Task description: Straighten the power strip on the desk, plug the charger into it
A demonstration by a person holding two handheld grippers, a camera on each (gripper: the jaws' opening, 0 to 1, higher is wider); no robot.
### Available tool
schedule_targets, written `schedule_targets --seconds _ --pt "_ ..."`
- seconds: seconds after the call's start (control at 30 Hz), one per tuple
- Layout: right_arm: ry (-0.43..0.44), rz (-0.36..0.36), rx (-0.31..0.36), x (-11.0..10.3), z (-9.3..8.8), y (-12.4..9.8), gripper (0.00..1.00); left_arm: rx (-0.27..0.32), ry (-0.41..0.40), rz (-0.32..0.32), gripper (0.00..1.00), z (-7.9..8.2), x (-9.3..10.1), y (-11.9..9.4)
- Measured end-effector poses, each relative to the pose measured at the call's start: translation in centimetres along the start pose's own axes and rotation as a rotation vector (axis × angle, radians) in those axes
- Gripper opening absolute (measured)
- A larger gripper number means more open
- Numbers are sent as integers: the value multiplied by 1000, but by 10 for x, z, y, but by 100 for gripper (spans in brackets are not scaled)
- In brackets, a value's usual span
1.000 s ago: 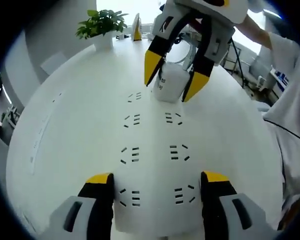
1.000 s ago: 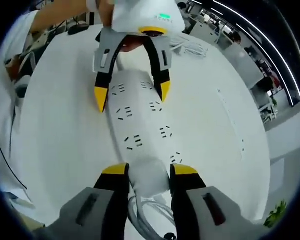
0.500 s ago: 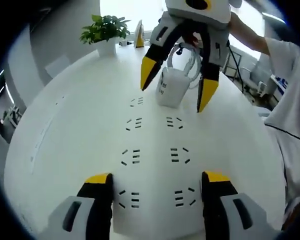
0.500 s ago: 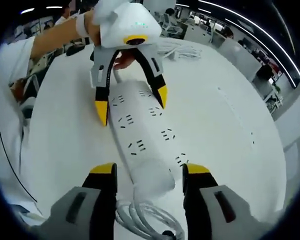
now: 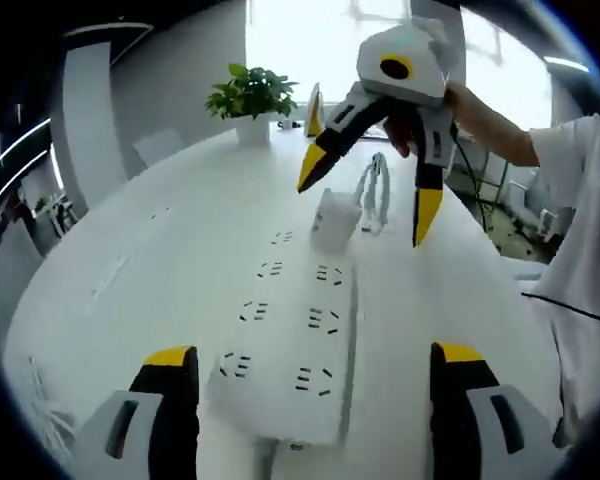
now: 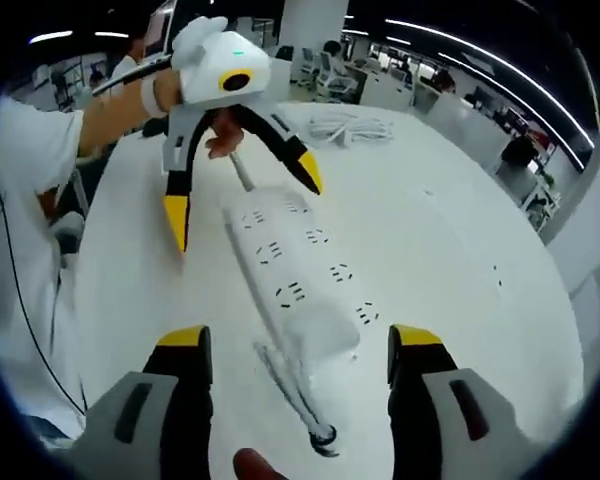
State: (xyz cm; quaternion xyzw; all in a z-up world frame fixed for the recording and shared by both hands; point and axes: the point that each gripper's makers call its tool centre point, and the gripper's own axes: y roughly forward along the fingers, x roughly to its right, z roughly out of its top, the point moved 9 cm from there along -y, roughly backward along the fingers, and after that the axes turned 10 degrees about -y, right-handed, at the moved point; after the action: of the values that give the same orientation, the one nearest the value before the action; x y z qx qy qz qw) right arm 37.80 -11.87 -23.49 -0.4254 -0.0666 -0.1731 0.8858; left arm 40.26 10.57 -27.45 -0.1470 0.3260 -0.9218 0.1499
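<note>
White tabletop (image 5: 180,260) carries the power strip (image 5: 290,340), now freed: both grippers have been lifted clear since a second ago, so straightening looks finished. Left gripper (image 5: 315,400) and right gripper (image 6: 295,375) are spread empty above its ends. The charger (image 5: 332,215) is seen standing beyond the strip's far end, unplugged.

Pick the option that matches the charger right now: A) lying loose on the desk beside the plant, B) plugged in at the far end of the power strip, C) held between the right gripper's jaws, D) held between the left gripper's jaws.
B: in the left gripper view the charger stands on the far end of the power strip, while the right gripper hangs open above it and the left gripper is open too.
</note>
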Motion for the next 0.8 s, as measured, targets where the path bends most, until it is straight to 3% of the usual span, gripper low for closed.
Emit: schedule_targets --seconds 0.1,0.3,0.4,0.67,0.8 --pt "33 -31 45 0 -2 -10 75 46 -10 27 96 -8 16 -13" --pt "72 -49 55 -11 -19 -18 85 43 -3 49 95 -32 48 -29" --pt "89 -66 -52 -17 -39 -26 87 10 29 48 94 -48 67 -39" --pt "158 -102 0 -38 -56 -56 93 21 -17 198 96 -75 87 -62" --pt "178 -129 8 -50 -61 -70 94 68 -48 214 96 -80 98 -75"
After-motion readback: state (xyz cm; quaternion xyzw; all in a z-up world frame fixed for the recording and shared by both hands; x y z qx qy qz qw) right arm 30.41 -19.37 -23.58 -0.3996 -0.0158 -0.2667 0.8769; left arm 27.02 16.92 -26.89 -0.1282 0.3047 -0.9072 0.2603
